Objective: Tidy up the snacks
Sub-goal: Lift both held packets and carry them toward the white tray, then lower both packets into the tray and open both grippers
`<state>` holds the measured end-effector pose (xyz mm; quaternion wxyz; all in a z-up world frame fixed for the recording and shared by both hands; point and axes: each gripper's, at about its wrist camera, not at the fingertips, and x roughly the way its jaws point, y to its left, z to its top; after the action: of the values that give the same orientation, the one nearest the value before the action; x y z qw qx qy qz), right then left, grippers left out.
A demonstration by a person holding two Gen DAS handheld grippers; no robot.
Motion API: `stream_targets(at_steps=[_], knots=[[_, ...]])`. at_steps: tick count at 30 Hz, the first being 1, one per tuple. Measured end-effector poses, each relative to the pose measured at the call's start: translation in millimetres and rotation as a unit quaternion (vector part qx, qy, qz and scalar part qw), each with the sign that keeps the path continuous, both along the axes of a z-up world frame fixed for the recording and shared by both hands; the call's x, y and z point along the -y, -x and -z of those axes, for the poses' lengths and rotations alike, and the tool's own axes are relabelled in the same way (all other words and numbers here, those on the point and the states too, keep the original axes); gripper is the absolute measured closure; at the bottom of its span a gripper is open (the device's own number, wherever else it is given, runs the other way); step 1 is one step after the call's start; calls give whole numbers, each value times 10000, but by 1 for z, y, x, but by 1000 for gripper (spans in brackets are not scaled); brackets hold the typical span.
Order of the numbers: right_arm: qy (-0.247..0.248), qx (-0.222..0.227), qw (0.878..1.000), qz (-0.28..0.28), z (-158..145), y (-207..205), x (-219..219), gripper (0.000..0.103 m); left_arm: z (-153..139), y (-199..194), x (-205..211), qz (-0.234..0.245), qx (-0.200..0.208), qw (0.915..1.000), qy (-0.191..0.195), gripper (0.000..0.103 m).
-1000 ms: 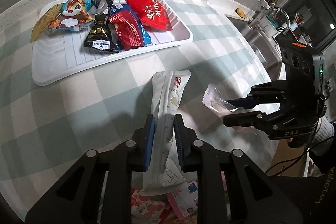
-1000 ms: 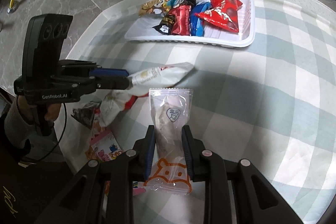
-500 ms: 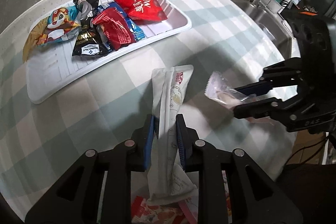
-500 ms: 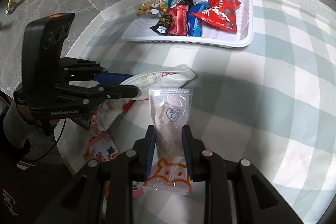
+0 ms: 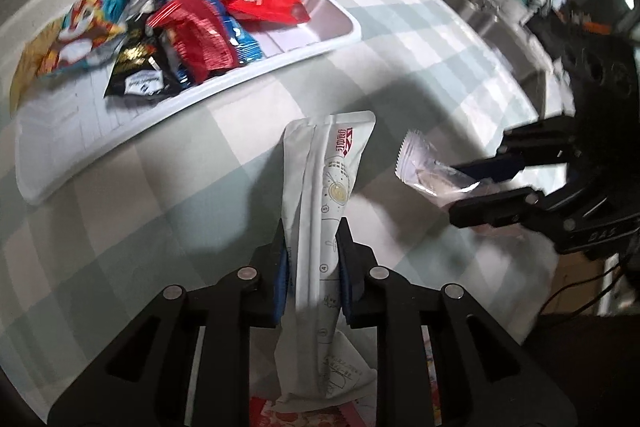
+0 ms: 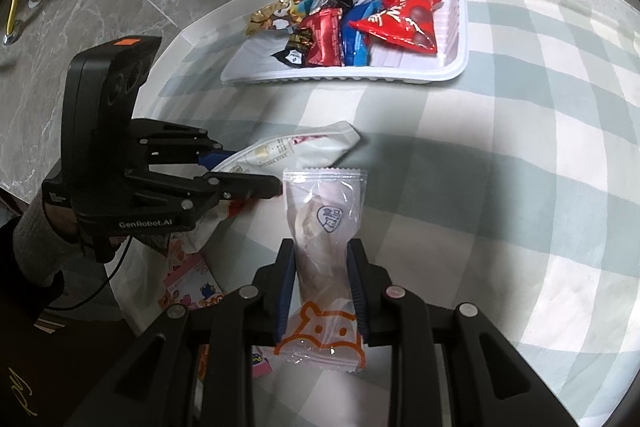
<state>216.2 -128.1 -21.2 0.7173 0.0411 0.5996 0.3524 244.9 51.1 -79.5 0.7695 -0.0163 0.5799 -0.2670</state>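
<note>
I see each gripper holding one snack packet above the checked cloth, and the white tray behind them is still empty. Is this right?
Not quite. The white tray is not empty: the right wrist view shows several snack packets in it. The rest holds: left gripper and right gripper each hold one packet.

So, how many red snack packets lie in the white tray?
2: a big red packet at the tray's right end, a narrower red packet left of it. Others may be hidden underneath.

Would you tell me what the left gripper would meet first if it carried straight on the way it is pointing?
Probably the checked tablecloth short of the white tray; the left gripper, shut on the long white packet, points steeply down at it. Depth is unclear.
</note>
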Motion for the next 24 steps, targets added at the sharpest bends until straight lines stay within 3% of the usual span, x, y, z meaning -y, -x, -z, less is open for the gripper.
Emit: stream_targets(at_steps=[12, 18, 24], knots=[[-545, -402, 9971, 338, -1, -16, 3, 75, -15, -4, -50, -947, -269, 9891, 1098, 85], [-805, -452, 9947, 456, -8, -37, -2, 75, -31, -14, -83, -1461, -149, 9801, 1337, 85], [-920, -332, 9940, 480, -15, -62, -10, 75, -46, -33, -123, -2040, 104, 9700, 1316, 85]])
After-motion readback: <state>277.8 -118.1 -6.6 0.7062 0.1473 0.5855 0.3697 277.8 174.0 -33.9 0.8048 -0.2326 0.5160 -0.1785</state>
